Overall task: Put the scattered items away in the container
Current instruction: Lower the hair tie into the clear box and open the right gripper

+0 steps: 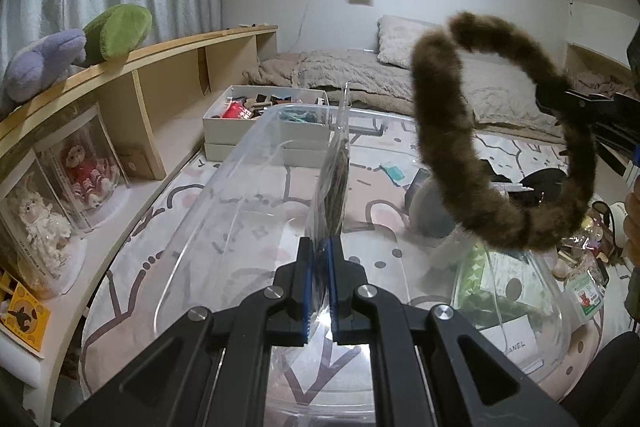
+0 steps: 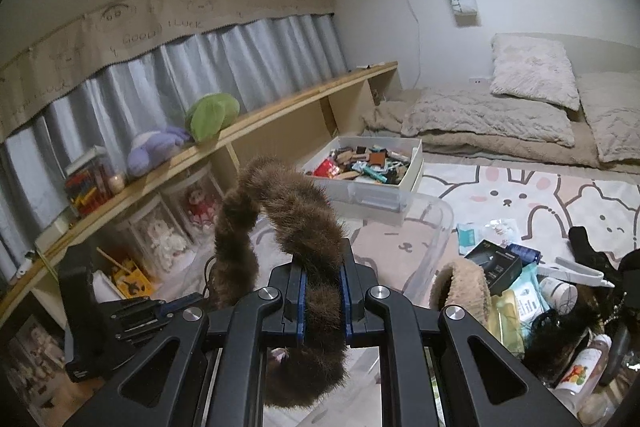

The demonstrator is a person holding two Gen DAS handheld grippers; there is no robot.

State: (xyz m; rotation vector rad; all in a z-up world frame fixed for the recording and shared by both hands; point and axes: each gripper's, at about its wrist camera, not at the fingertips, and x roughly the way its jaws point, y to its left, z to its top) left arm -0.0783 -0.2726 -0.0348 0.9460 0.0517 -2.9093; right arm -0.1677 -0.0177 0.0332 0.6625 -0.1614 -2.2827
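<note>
My left gripper (image 1: 320, 247) is shut on a flat clear plastic packet (image 1: 334, 183), seen edge-on and standing upright over the clear plastic container (image 1: 224, 167) on the rug. A brown furry headband (image 1: 440, 107) hangs above the container's right side, with my right gripper (image 1: 558, 99) shut on its far end. In the right wrist view the right gripper (image 2: 323, 267) pinches the headband (image 2: 280, 195), which arches up and left; the container's rim (image 2: 436, 223) shows just beyond. A green patterned packet (image 1: 474, 273) and a white card (image 1: 516, 345) lie at the container's near right corner.
A white box of small items (image 2: 372, 163) stands behind the container. Scattered things (image 2: 520, 291), among them a beige fuzzy headband (image 2: 460, 283), lie on the rug to the right. A low shelf with plush toys (image 1: 112, 35) runs along the left; bedding (image 1: 360, 75) lies at the back.
</note>
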